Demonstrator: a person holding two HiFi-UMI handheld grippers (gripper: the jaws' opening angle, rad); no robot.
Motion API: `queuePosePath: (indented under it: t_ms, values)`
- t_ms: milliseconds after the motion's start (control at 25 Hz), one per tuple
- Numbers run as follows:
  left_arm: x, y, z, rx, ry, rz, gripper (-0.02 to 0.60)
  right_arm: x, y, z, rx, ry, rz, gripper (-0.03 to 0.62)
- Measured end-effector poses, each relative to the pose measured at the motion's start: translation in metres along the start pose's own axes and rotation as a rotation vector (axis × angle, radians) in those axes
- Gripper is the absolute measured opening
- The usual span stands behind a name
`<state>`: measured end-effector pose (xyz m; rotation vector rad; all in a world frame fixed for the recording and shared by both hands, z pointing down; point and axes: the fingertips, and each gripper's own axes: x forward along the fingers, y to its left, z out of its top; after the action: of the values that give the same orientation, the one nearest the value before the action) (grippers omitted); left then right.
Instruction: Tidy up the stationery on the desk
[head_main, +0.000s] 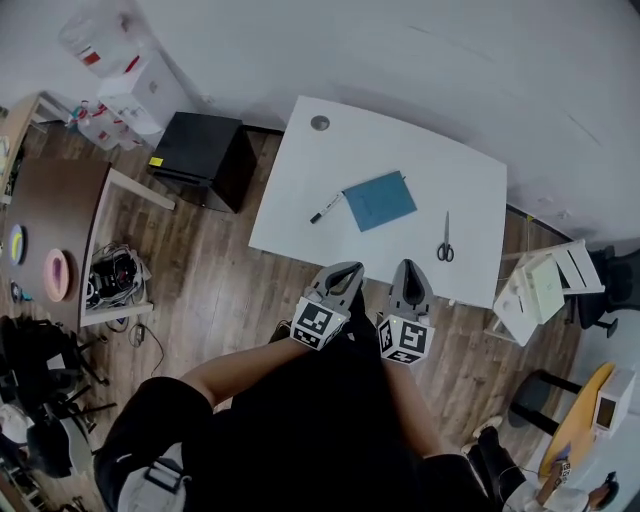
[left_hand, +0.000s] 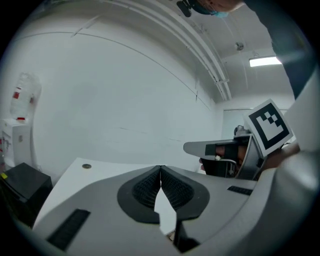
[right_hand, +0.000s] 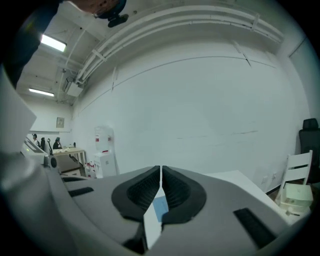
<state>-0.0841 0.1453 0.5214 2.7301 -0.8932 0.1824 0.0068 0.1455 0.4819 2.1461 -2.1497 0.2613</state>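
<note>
Judging by how things lie, the tidying has not begun: three pieces of stationery are spread over the white desk (head_main: 300, 190), each apart from the others, and nothing is gathered or stacked. Furthest left is the pen (head_main: 326, 208), lying aslant. Just beside it, to its right, is the blue notebook (head_main: 379, 200), flat and closed. Well off to the right, near the desk's front edge, are the scissors (head_main: 445, 242), blades pointing away from the person. All three are left to collect. The left gripper (head_main: 347, 272) is held just short of the desk's front edge, its tips aimed roughly toward the pen and notebook. Its own view shows the pads pressed together with nothing between them. The right gripper (head_main: 411, 272) sits close alongside it, also just short of the edge, between the notebook's line and the scissors'. Its jaws are likewise closed on nothing, and a sliver of the notebook's blue shows beyond them. Neither gripper touches any item; the pen and notebook look the nearer first targets.
</note>
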Motion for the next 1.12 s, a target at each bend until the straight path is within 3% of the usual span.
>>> queuePosePath:
  t_ms: [200,400,520,640,840,1080,1120]
  values:
    - [0.026,0.007,-0.005,-0.009,0.039,-0.011,0.014,0.03,-0.014,0.003,0.023,0.008,0.032,0.035]
    - [0.056,0.036,-0.015,-0.044,0.08,0.046,0.014,0.066,-0.025,-0.008,0.005,0.069,0.069,0.035]
    - [0.074,0.057,-0.031,-0.105,0.127,0.08,0.015,0.091,-0.04,-0.019,-0.003,0.112,0.08,0.035]
    - [0.095,0.072,-0.045,-0.187,0.134,0.067,0.015,0.117,-0.055,-0.039,0.012,0.187,0.122,0.035]
    - [0.129,0.097,-0.074,-0.24,0.195,0.127,0.015,0.164,-0.08,-0.078,-0.011,0.325,0.203,0.037]
    - [0.168,0.12,-0.117,-0.188,0.333,0.139,0.02,0.221,-0.114,-0.131,-0.119,0.433,0.257,0.037]
    - [0.174,0.123,-0.126,-0.199,0.361,0.14,0.052,0.23,-0.121,-0.141,-0.128,0.455,0.267,0.039]
